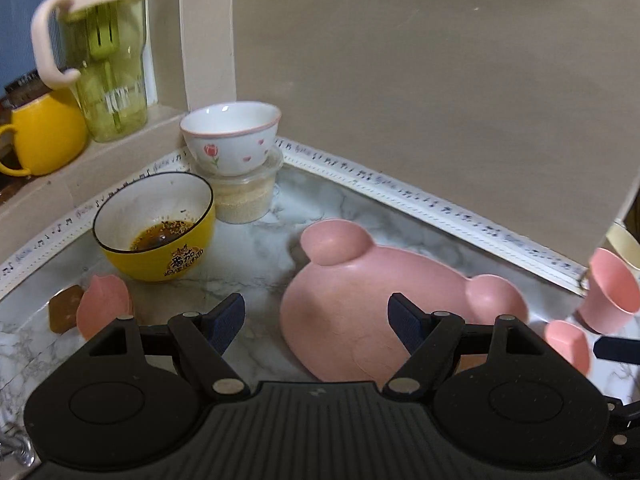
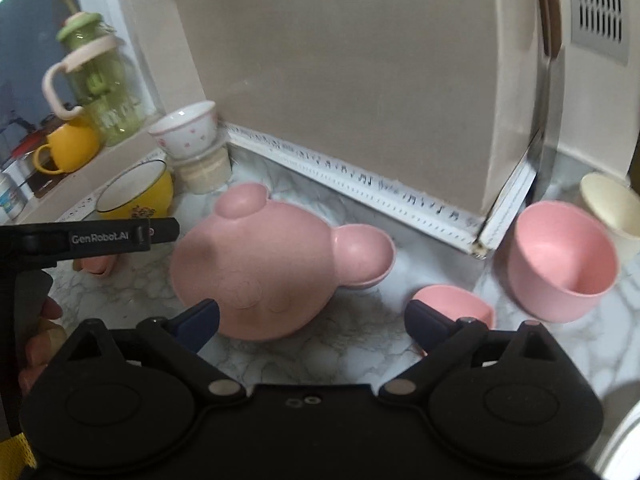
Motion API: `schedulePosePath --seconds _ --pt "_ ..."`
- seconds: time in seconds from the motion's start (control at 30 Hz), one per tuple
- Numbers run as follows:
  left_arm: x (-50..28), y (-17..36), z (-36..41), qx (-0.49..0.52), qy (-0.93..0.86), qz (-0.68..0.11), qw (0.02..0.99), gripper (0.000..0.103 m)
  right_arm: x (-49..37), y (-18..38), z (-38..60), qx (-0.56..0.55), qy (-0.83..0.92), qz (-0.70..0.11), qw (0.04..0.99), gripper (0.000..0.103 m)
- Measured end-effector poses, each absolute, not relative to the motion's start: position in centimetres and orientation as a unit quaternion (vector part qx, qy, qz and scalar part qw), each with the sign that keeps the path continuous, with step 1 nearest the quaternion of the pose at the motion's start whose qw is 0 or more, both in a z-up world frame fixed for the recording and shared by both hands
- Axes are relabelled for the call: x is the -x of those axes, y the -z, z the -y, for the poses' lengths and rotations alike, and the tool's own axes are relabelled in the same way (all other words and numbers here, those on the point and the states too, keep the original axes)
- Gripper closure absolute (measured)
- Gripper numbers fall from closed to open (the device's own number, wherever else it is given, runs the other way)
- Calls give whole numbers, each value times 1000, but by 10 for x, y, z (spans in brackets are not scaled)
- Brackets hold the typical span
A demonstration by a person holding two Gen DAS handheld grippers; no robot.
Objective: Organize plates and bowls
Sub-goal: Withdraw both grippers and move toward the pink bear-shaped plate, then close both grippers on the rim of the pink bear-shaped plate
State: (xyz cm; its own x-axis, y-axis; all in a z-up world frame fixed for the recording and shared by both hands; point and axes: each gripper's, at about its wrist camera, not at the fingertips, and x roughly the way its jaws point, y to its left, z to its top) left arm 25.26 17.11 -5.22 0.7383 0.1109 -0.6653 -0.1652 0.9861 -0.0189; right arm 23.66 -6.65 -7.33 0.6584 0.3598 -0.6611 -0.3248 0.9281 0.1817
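The pink bear-shaped plate [image 1: 360,300] lies flat on the marble counter [image 1: 256,248], with its two round ears toward the beige wall [image 1: 420,80]. In the right wrist view the same plate [image 2: 256,264] is in the middle of the counter, and nothing lies on it.

The left gripper [image 1: 316,320] is above the near edge of the plate with its jaws wide apart, and nothing is between them. One blue pad is over the bare counter and the other is over the plate. The right gripper [image 2: 312,324] has its jaws wide apart too and is empty; the plate is seen just beyond the gap between its pads.

To the left of the plate stands a yellow bowl [image 1: 156,228] with dark sauce remains inside. Behind it, in the corner, a white bowl with pink flowers [image 1: 232,140] sits on top of a clear plastic container [image 1: 244,196].

To the right of the plate there is a small pink dish [image 2: 452,300], and further right a pink cup [image 2: 564,260], which looks tilted. A cream cup [image 2: 612,204] is just behind it. Another small pink dish [image 1: 104,304] is at the left, near the yellow bowl.

On the ledge at the left stand a green bottle [image 1: 108,60] and a yellow mug [image 1: 44,136].
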Motion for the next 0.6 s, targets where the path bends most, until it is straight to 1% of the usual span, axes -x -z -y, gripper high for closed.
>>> schedulePosePath --seconds 0.1,0.27,0.4,0.47,0.6 --pt "-269 62 -181 38 -80 -370 925 24 -248 81 62 -35 -182 -385 904 10" --pt "-292 79 -190 37 -78 -391 916 24 -258 93 57 -52 -166 -409 896 23" --pt "-304 87 -193 39 -78 -402 911 25 -263 99 58 -62 -152 -422 892 30" --pt "-309 91 -194 39 -77 -408 909 25 -267 102 60 -69 -148 -430 888 37" --pt "-315 99 -196 40 -73 -424 902 25 -273 107 60 -82 -145 -442 881 42"
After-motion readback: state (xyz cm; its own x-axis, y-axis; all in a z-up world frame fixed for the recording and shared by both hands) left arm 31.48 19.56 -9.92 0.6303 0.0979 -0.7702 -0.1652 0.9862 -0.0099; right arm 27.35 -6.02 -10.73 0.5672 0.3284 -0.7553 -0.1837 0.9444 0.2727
